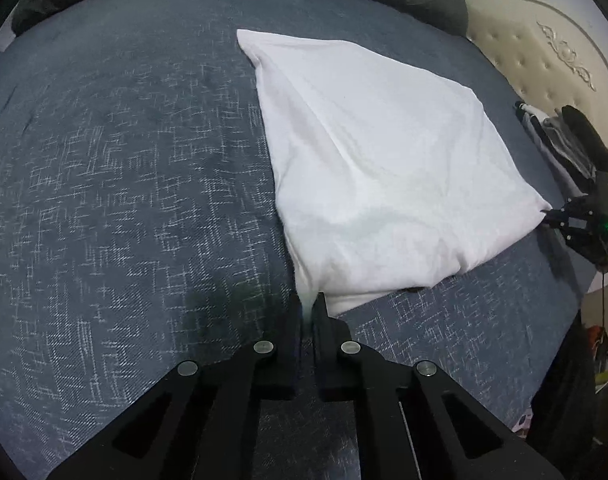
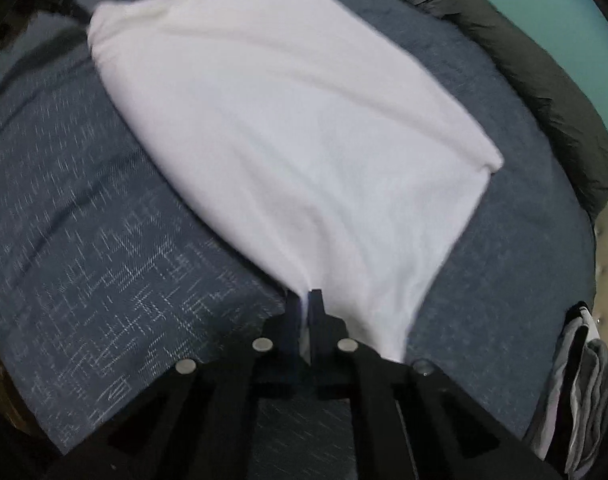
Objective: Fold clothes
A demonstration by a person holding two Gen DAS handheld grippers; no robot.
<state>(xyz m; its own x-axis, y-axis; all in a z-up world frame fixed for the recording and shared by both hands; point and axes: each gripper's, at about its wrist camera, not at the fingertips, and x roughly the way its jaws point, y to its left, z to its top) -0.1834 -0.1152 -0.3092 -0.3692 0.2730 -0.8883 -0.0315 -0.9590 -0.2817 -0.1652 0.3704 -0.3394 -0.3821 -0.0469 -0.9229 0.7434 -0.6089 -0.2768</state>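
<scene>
Both tools, left (image 1: pixel 307 308) and right (image 2: pixel 304 304), each clenched on a cloth (image 1: pixel 368 160) corner on the bed (image 1: pixel 124 160), probably mid-fold; next carry both corners across together.

left tongs (image 1: pixel 307 300) pinch a corner of the white garment (image 1: pixel 368 160) on the blue bedspread (image 1: pixel 124 160).

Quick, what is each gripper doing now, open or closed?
Left gripper: closed on one corner of the white garment.
Right gripper: closed on another corner of it.

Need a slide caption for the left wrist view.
Left gripper pinches one corner of a white garment spread on a blue bedspread; right gripper holds another corner.
</scene>
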